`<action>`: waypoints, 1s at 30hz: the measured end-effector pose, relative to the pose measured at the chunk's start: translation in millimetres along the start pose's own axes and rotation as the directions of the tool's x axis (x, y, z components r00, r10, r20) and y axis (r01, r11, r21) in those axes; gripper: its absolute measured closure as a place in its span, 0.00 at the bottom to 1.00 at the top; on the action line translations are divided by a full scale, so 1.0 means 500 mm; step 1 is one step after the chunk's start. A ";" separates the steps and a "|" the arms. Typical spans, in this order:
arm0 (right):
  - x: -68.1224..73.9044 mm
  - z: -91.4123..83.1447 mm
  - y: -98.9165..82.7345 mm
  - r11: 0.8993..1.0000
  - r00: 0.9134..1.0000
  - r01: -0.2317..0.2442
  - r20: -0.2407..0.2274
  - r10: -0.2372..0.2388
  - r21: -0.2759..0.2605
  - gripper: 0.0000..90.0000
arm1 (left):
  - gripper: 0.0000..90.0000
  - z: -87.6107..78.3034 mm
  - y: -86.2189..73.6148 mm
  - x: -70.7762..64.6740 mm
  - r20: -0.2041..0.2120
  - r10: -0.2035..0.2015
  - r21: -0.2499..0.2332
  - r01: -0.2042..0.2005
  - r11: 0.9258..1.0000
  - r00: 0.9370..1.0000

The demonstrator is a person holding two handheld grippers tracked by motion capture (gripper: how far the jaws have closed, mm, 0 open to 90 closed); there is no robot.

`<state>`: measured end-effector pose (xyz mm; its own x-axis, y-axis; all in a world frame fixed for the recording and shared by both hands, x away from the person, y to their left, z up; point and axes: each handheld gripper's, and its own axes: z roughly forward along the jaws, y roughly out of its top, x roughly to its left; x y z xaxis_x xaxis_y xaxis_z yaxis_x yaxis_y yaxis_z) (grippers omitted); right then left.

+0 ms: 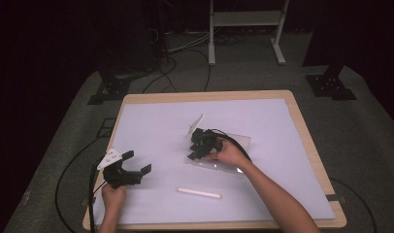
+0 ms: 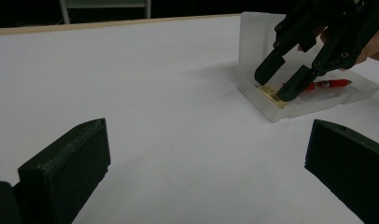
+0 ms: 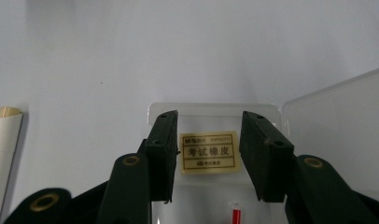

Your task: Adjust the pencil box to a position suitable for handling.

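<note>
Nearby: red pen (image 2: 328,84), white tube (image 1: 199,193)

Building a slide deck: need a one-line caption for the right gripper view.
Right gripper poised with jaws open around a labelled eraser inside a clear plastic case.

The table (image 1: 309,141) has a wooden rim and carries a white sheet (image 1: 151,121). On the sheet lies a clear plastic case (image 1: 236,143); a white tube (image 1: 200,193) lies near the case, toward the person's edge
</note>
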<state>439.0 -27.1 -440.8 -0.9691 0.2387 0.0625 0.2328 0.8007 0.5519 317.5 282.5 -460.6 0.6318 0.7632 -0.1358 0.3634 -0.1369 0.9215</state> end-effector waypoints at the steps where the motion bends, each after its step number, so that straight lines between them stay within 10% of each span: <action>1: 0.000 -0.001 0.000 1.000 1.000 0.002 0.002 -0.002 0.000 0.62 | 0.00 0.000 0.000 0.000 0.000 0.000 0.000 0.000 1.000 1.000; 30: 0.092 -0.095 -0.038 0.996 0.998 0.064 -0.003 -0.064 -0.066 0.56 | 0.00 0.001 0.000 -0.001 -0.004 0.003 0.006 -0.003 1.000 1.000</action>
<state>386.2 -57.7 -408.8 -0.9823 0.1850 0.0298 0.1646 0.7760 0.6088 317.5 282.1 -460.6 0.6304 0.7650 -0.1316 0.3653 -0.1428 0.9199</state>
